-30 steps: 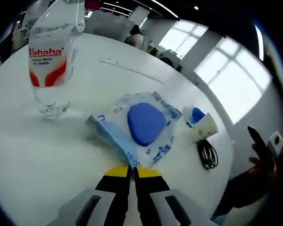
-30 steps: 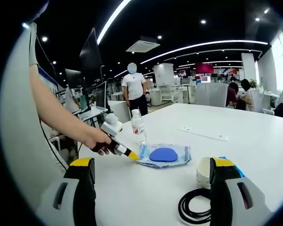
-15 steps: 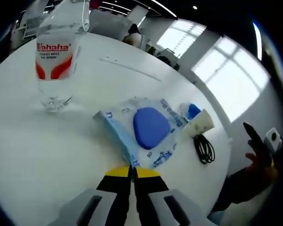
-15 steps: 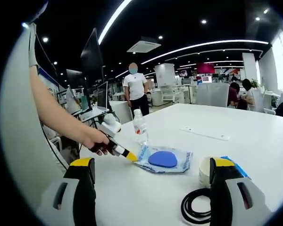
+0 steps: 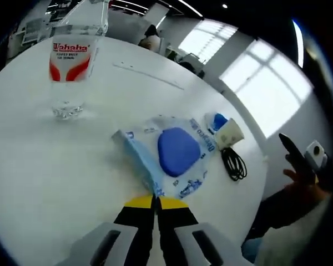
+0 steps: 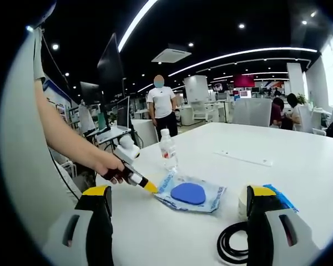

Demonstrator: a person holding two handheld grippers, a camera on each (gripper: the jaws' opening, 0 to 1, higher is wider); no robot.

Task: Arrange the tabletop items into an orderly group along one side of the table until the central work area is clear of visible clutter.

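Note:
A clear plastic packet (image 5: 175, 152) with blue print and a blue oval pad inside lies on the white table (image 5: 39, 166). My left gripper (image 5: 155, 200) is shut on the packet's near corner. In the right gripper view the packet (image 6: 190, 194) lies mid-table, and a hand holds the left gripper (image 6: 150, 187) at its left corner. My right gripper (image 6: 178, 194) stands open above the table's near part, with nothing between its jaws. A water bottle (image 5: 72, 61) with a red and white label stands upright beyond the packet.
A paper cup (image 5: 228, 133) with a blue item (image 5: 217, 121) beside it and a coiled black cable (image 5: 233, 164) lie to the packet's right. In the right gripper view, the cup (image 6: 243, 200) and cable (image 6: 233, 249) are near my right jaw. People stand and sit beyond the table.
The left gripper has pulled the packet by its corner away from the bottle, toward the table's edge. The right gripper has stayed open and nearly still.

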